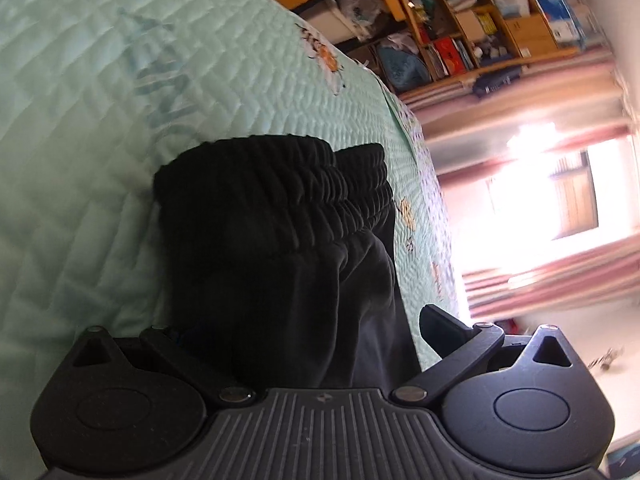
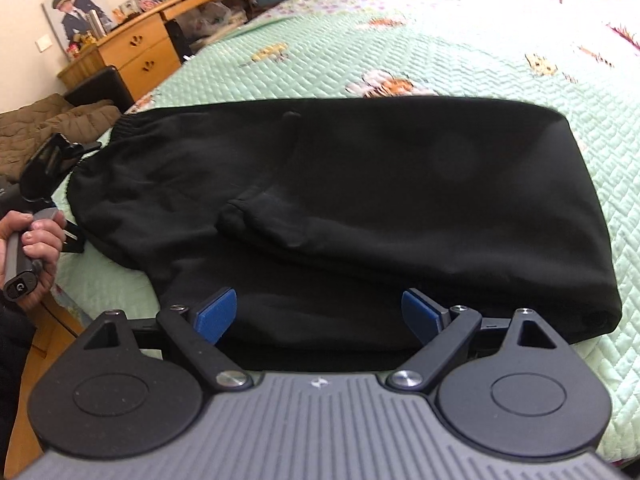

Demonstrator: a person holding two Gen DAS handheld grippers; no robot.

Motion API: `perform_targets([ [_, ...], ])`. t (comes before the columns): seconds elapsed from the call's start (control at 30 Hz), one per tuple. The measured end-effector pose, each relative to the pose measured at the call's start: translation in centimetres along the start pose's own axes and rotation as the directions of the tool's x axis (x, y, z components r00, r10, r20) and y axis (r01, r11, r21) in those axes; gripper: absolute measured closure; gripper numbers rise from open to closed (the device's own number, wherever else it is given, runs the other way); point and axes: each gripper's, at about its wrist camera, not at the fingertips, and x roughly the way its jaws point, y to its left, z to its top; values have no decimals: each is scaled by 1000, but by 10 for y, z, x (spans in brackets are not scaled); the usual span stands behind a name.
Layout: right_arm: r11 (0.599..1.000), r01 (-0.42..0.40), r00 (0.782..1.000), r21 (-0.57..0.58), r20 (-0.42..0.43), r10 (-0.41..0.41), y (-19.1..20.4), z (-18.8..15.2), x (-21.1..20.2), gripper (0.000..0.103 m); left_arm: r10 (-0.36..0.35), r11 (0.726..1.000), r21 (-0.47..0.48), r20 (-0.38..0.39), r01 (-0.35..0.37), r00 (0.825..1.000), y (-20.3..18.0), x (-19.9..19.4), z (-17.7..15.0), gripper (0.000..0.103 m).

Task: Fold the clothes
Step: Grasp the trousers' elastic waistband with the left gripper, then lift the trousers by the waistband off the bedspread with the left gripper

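Observation:
Black trousers (image 2: 360, 208) lie folded over on a mint green quilted bedspread (image 2: 480, 68), elastic waistband at the left. My right gripper (image 2: 318, 314) is open, its blue pads (image 2: 216, 314) on either side of the near fabric edge. My left gripper (image 1: 296, 328) is wide open around the waistband end (image 1: 280, 184); the cloth fills the gap and covers the left finger. In the right wrist view the left gripper (image 2: 52, 168) sits at the waistband, held by a hand (image 2: 36, 240).
The bedspread (image 1: 80, 120) stretches away on all sides. A wooden drawer unit (image 2: 136, 52) and a brown padded item (image 2: 52, 124) stand beyond the bed's left side. Cluttered shelves (image 1: 480, 28) and curtains (image 1: 540, 280) lie past the bed's edge.

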Motion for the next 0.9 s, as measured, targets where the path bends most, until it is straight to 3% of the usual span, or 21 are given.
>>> perform_targets([
  [0.07,1000,3,1000,11,-15,-3,-2,1,7,13,13,999,40,17,-13,1000,-6,4,-1,1],
  [0.13,1000,5,1000,13,-26,-5,-3,1,11,13,37,996,82,57,-42,998,-13,6,-5,8],
  [0.17,1000,5,1000,11,-29,-5,-3,1,13,13,54,991,114,79,-63,995,-16,6,-8,21],
  [0.2,1000,6,999,9,-31,-5,-3,1,14,13,68,987,141,94,-81,993,-19,6,-9,41],
  [0.23,1000,7,999,9,-33,-6,-4,0,15,13,80,982,163,105,-97,991,-21,6,-9,50],
  [0.33,1000,11,999,14,-38,-11,-6,-2,14,13,62,983,162,124,-82,990,-27,3,-9,60],
  [0.4,1000,16,999,23,-39,-15,-10,-3,12,13,52,974,209,148,-83,988,-39,-5,-16,68],
  [0.5,999,16,999,47,-32,-15,-17,-5,5,13,32,935,340,196,-98,980,-78,-13,-28,72],
  [0.57,998,12,1000,61,-16,-11,-23,-6,-2,13,5,882,458,229,-112,974,-114,-20,-45,72],
  [0.63,997,12,1000,75,8,-12,-29,-6,-12,13,-35,803,583,256,-125,966,-153,-28,-68,72],
  [0.7,995,13,999,94,38,-17,-38,-7,-22,13,-93,687,714,268,-133,959,-194,-36,-101,72],
  [0.8,990,18,996,141,85,-30,-58,-10,-41,13,-198,443,887,239,-131,951,-248,-44,-173,72],
  [0.9,977,27,990,212,126,-55,-86,-14,-62,13,-249,150,984,135,-100,959,-276,-41,-257,72],
])
